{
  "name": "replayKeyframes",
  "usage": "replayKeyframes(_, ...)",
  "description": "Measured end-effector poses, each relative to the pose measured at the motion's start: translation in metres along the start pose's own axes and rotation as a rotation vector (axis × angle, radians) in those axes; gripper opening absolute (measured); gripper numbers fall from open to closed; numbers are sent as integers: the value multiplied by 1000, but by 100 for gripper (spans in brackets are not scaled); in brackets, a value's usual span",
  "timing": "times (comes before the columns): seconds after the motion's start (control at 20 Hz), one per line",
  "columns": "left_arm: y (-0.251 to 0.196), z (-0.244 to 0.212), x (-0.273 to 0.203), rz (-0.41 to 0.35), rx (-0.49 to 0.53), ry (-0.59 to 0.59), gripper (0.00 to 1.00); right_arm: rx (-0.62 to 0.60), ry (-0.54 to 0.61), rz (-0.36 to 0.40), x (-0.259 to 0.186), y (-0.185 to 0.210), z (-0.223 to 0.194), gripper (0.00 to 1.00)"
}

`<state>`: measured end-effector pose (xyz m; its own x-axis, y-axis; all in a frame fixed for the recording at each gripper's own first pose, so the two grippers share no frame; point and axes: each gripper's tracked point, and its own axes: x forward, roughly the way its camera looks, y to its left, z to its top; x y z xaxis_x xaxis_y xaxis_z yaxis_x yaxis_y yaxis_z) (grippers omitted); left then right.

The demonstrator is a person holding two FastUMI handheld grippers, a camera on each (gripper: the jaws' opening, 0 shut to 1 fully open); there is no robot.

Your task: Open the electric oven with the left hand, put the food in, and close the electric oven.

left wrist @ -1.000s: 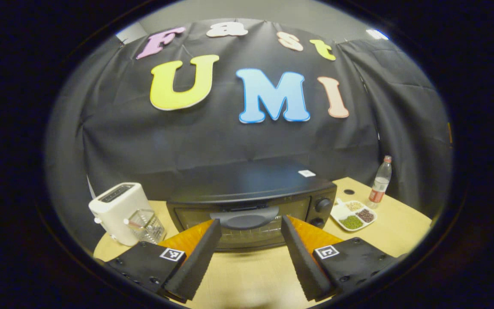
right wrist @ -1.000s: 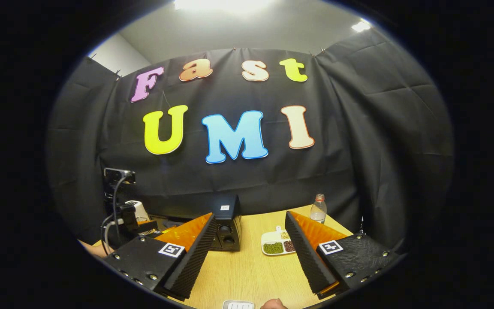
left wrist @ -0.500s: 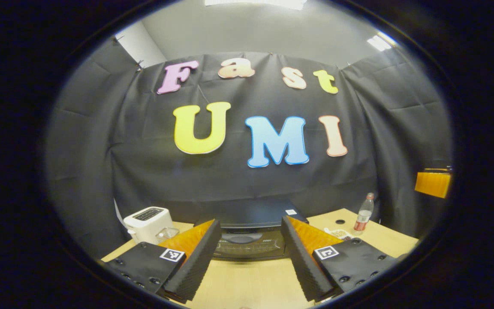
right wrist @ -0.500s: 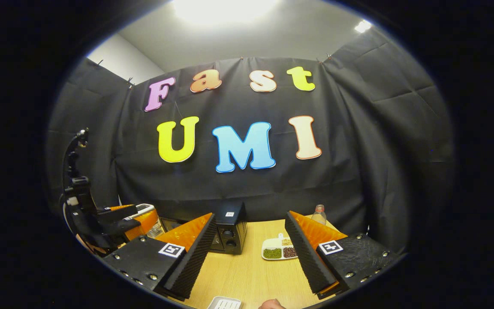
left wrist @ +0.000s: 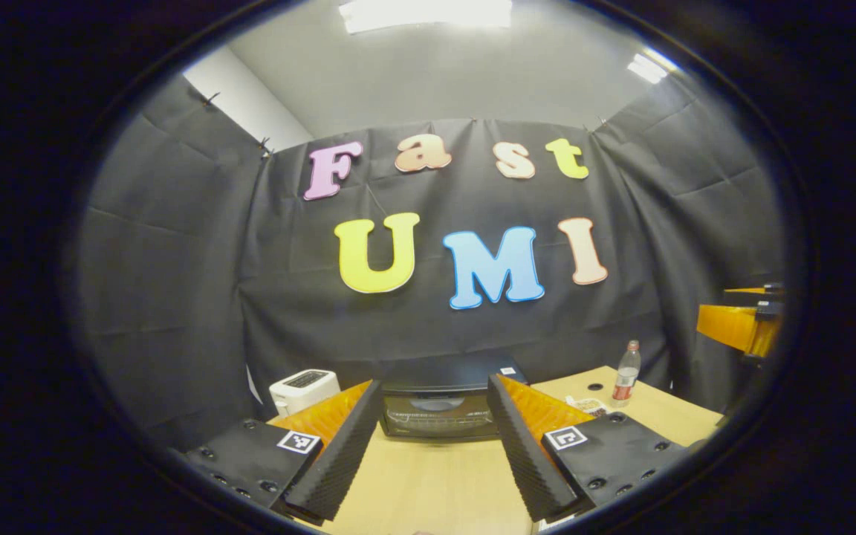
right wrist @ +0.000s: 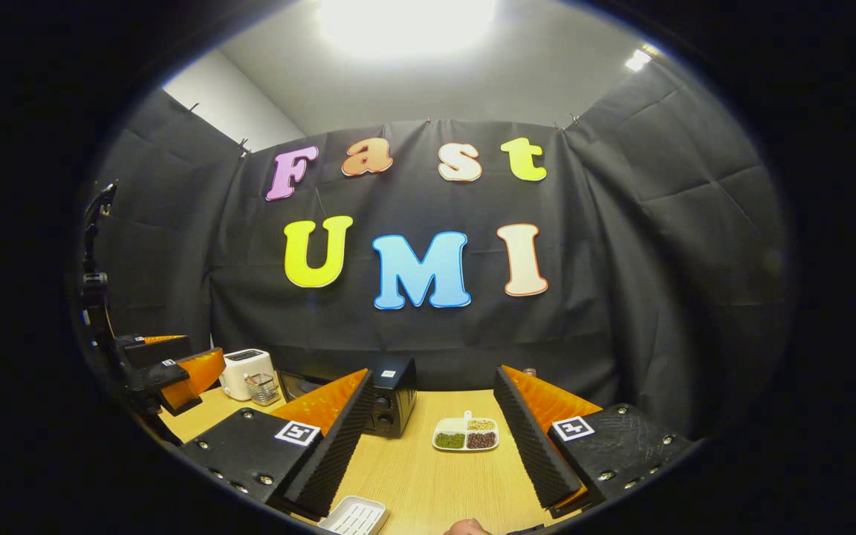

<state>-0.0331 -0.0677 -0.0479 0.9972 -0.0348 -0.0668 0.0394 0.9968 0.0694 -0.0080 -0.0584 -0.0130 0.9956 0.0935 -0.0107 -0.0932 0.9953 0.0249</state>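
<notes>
Left gripper (left wrist: pixel 428 446): released, fingers spread wide with bare table between them, holding nothing; it hangs above the wooden table (left wrist: pixel 435 490).
Right gripper (right wrist: pixel 428 446): also released and empty, fingers well apart over the table (right wrist: pixel 428 475).
Near right gripper: a white ridged tray (right wrist: pixel 354 516) lies at 7 o'clock by the lower edge, and a fingertip (right wrist: pixel 465 527) shows at 6 o'clock.
Electric oven (left wrist: pixel 439 405): door closed, straight ahead at 12 o'clock between the left gripper's fingers, well apart from them; in the right gripper view it (right wrist: pixel 391 401) stands at 11 o'clock just past the left finger.
Food dish (right wrist: pixel 466 435): white divided plate of beans, at 12 o'clock between the right gripper's fingers, just right of the oven.
Toaster (left wrist: pixel 303 388): white, at 10 o'clock left of the oven.
Bottle (left wrist: pixel 626 374): upright at 2 o'clock, far right of the table.
</notes>
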Motion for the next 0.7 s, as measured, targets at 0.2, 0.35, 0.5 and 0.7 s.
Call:
replayKeyframes(0.2,6,15,-27,-5,-33,-27,96,-2,-1,-2,-17,5,-7,98)
replayKeyframes(0.35,21,17,-41,-4,-52,-29,90,0,-20,-37,-30,1,-4,98)
replayKeyframes(0.5,37,15,-51,-5,-59,-27,98,12,-18,-69,-39,4,-3,98)
replayKeyframes(0.7,60,17,-60,8,-57,-50,98,3,-7,-95,-50,10,-3,98)
